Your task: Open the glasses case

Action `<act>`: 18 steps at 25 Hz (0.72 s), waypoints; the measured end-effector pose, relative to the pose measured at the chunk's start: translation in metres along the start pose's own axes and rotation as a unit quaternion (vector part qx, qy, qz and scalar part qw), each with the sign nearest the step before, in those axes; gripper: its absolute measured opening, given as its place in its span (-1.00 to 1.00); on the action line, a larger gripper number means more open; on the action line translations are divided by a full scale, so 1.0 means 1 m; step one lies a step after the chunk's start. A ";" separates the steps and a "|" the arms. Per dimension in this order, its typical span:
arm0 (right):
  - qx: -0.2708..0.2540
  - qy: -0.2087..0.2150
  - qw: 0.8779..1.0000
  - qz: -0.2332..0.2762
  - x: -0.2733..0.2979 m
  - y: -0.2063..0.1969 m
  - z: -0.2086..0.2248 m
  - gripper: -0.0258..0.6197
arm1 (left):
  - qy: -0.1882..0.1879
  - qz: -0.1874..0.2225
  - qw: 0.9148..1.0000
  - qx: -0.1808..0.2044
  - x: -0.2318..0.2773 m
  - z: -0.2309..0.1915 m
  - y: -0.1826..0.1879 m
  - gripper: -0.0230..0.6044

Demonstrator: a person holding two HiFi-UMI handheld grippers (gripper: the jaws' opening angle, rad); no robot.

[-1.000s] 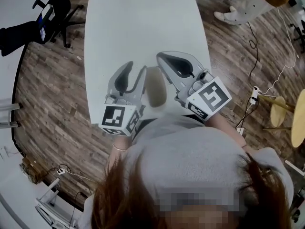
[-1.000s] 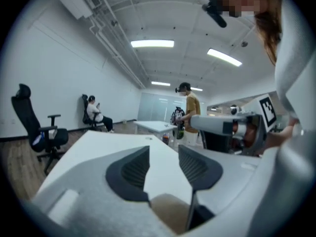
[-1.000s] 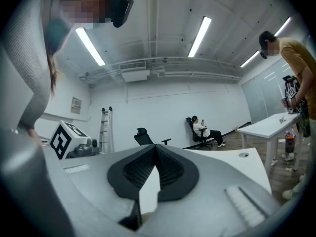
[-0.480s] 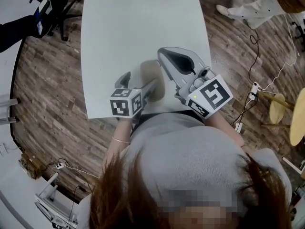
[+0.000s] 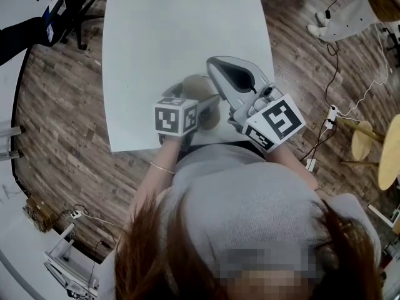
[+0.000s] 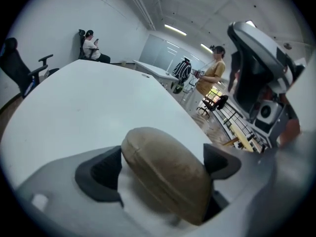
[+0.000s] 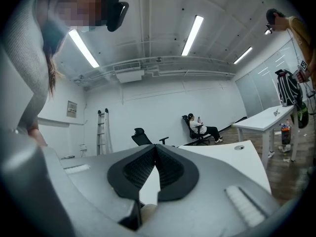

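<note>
No letters, numbers or brand names can be read anywhere. Black-and-white square code patterns, not script, are carried on the left gripper's white marker cube [image 5: 175, 116], just below the middle of the head view, and on the right gripper's white marker cube [image 5: 275, 122] at about four o'clock from it. A small blue-and-white tag [image 5: 49, 33] is seen on the black office chair at ten o'clock in the head view, too small to be read. A small framed notice [image 7: 72, 108] is hung on the white wall at nine o'clock in the right gripper view; its print cannot be made out.
</note>
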State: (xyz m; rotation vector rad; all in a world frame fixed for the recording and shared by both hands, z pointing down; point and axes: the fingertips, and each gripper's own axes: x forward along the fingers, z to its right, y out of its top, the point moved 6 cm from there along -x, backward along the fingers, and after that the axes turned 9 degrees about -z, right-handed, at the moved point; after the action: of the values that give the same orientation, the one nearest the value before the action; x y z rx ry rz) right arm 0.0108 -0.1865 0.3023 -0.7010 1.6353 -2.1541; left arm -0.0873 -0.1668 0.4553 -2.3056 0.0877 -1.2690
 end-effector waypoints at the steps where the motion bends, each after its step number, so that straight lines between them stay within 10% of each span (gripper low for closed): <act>1: 0.000 -0.001 1.000 0.001 0.000 0.000 0.001 -0.90 | 0.003 -0.003 1.000 0.007 0.002 0.002 0.003 0.70; 18: 0.005 -0.009 1.000 0.002 -0.007 0.002 0.016 -0.90 | 0.062 -0.089 0.980 0.170 0.031 0.032 0.032 0.64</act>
State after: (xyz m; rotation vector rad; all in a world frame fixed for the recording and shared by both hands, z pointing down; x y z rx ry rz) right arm 0.0255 -0.1958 0.3026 -0.7117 1.6135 -2.1446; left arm -0.0382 -0.1907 0.4503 -1.9754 -0.2789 -1.3931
